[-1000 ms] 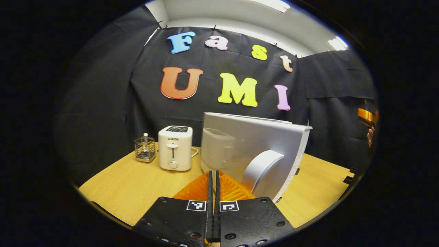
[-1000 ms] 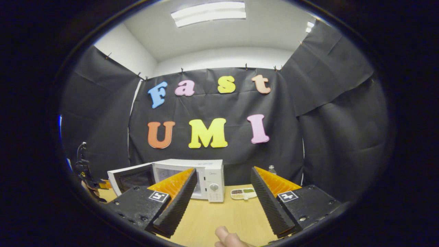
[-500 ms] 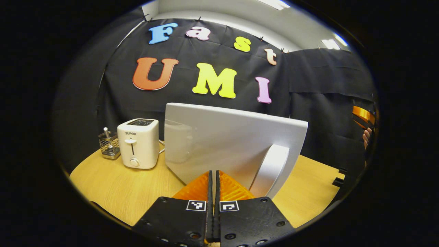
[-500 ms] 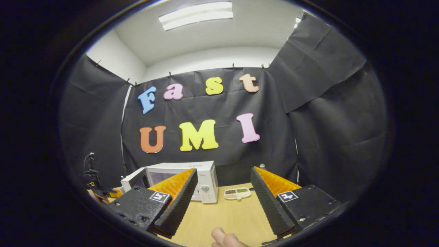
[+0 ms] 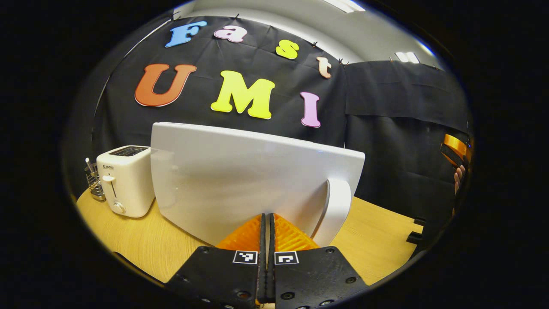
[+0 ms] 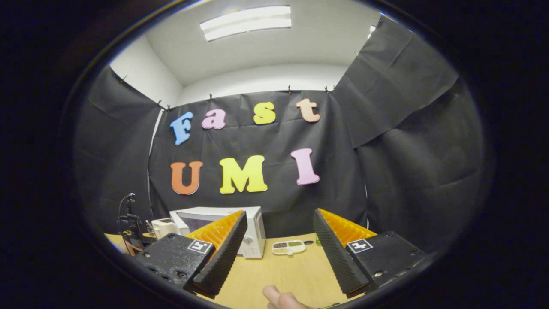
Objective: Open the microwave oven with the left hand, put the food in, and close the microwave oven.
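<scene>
The white microwave door (image 5: 240,176) stands broad and close in the left gripper view, its curved handle (image 5: 334,210) on the right. My left gripper (image 5: 266,216) is shut with nothing in it. Its tips are right at the door's lower face, and I cannot tell whether they touch it. In the right gripper view the microwave (image 6: 251,227) sits at the back left of the table. The food, a white divided dish of grains (image 6: 288,247), lies on the table just right of it. My right gripper (image 6: 279,231) hangs open and empty, well short of both.
A white toaster (image 5: 124,180) and a wire holder (image 5: 95,184) stand left of the door on the wooden table (image 5: 377,231). A hand on the other gripper (image 5: 458,171) shows at the far right. A fingertip (image 6: 276,297) pokes in below my right gripper.
The door has swung from a slanted stance to nearly face-on before my left gripper, which moved right with it. In the right gripper view the open door has drawn in toward the oven body.
</scene>
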A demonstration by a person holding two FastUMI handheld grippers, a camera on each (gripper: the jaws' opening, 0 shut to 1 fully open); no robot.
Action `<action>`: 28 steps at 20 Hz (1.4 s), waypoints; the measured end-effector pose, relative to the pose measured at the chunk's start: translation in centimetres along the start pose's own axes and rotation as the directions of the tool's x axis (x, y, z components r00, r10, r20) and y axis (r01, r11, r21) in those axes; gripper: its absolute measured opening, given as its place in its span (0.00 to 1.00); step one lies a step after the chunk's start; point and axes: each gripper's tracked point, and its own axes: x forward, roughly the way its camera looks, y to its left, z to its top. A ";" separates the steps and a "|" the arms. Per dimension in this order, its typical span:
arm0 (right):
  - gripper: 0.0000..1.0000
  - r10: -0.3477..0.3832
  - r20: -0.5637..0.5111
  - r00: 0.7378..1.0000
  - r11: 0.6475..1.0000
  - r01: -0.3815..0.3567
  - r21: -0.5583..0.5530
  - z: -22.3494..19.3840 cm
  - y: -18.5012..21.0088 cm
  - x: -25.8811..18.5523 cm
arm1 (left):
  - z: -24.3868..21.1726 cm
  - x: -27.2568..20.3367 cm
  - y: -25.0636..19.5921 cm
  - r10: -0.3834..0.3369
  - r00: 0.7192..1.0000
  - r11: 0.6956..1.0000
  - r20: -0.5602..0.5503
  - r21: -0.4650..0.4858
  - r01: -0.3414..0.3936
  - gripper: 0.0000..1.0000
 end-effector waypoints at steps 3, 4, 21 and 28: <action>0.99 -0.002 -0.031 1.000 1.000 0.001 -0.026 -0.5 -0.8 0.0 | -0.3 3.3 -1.1 0.015 0.999 0.999 -0.031 0.042 -0.014 0.00; 0.99 -0.005 -0.029 1.000 1.000 0.004 -0.027 -0.5 -1.1 0.0 | -0.3 4.2 -1.5 0.020 0.999 0.998 -0.038 0.061 -0.017 0.00; 0.99 -0.040 -0.065 0.997 0.999 0.038 -0.035 -1.4 -4.1 1.1 | 3.9 18.1 -1.3 0.193 0.981 0.980 0.018 0.041 -0.194 0.01; 0.99 -0.030 -0.071 0.997 1.000 0.030 -0.010 -2.2 -3.6 1.7 | 3.3 18.5 -0.7 0.232 0.973 0.964 0.003 0.132 -0.230 0.01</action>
